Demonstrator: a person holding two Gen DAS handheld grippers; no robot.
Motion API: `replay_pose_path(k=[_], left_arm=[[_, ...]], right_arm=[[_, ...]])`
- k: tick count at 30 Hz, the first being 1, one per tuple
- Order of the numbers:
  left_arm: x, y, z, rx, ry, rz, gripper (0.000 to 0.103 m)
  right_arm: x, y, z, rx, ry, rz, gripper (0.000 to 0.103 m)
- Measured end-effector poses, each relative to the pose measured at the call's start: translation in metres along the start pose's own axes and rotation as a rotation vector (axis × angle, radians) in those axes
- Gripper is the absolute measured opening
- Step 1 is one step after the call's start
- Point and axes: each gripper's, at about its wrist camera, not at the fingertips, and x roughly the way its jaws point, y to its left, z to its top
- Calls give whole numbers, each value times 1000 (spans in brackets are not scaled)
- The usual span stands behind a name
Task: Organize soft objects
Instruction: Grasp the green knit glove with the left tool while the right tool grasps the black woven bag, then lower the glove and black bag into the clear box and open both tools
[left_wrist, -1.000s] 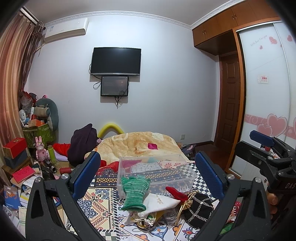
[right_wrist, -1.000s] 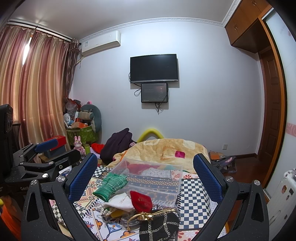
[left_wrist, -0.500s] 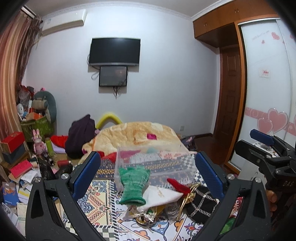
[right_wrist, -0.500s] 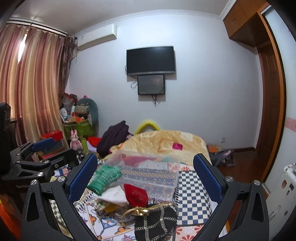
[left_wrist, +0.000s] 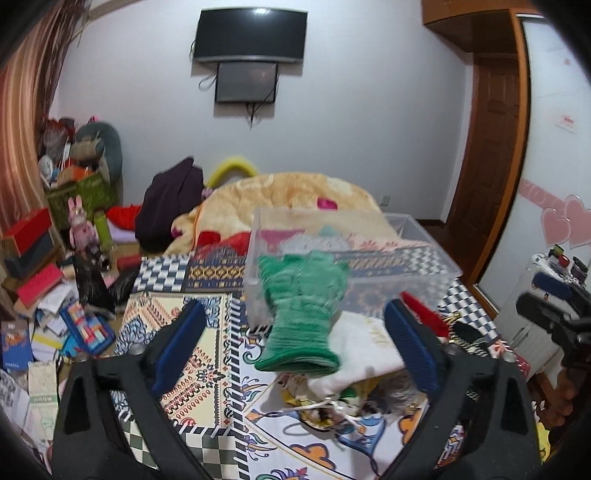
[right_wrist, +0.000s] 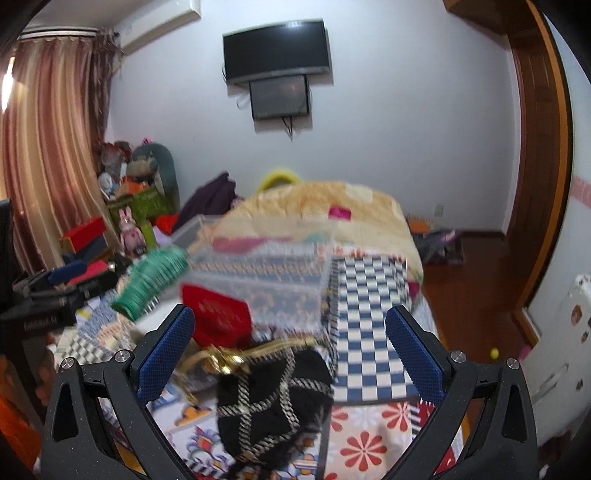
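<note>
A pile of soft things lies on the patterned bed cover in front of a clear plastic box (left_wrist: 406, 266). A green knitted glove (left_wrist: 301, 314) leans on the box's front wall, over a white cloth pouch (left_wrist: 365, 347). My left gripper (left_wrist: 295, 354) is open and empty, just short of the glove. In the right wrist view the box (right_wrist: 258, 266) is blurred; a red pouch (right_wrist: 216, 314) and a black pouch with gold chain (right_wrist: 273, 398) lie before it. My right gripper (right_wrist: 291, 354) is open and empty above the black pouch.
A beige blanket (left_wrist: 295, 195) is heaped behind the box. Boxes, books and toys (left_wrist: 55, 280) clutter the floor to the left of the bed. The wooden floor (right_wrist: 476, 273) and a door are to the right. A TV hangs on the far wall.
Both grippers have tipped down and moved forward toward the pile; the glove and black pouch look larger and nearer. Both stay open.
</note>
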Motion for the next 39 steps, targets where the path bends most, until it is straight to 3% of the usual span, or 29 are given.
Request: replay_pose_path(k=[4,10,14,17,18,21,27,39], left_arm=[[17,8,-3,-26,35,-7,87],[38,17,-5,-59,68,-7,80],[44,22,-5,-88,62,-12,74],[49,23,-5,-90,70,-26,63],[50,23,-5,-91,76,-31,55],[54,23,-7,-97,93,-61,37],[51,24,-8,-99,94,-82,15],[19,28,5,-101,23,-85,10]], right_arm=[[14,-11,-14,25,84,1,101],[34,-24,-35,59,199,18,86],[42,-27,-45,79,260,49,61],[44,-29,-50,92,282,78,43],[43,-29,-51,97,284,87,37],[41,-28,-51,91,272,86,31],[37,-21,-35,75,222,86,17],[24,-7,1,30,105,115,15]])
